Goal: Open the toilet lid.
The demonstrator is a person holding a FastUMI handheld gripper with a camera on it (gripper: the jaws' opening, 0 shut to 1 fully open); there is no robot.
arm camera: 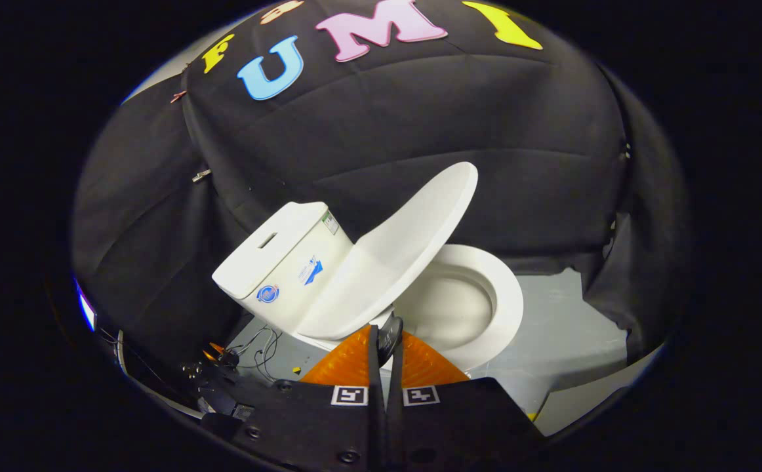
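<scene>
Your gripper (pixel 386 337) has its fingers drawn together with only a thin gap between them, and they pinch a small dark tab at the lid's near edge; that hold appears to be what keeps the toilet lid (pixel 394 252) where it is. The lid stands just ahead of the fingers, raised and tilted back toward the tank (pixel 276 262), which lies beyond it. The seat ring (pixel 496 295) and bowl are uncovered. Judgement: lid mostly open, not yet resting on the tank.
</scene>
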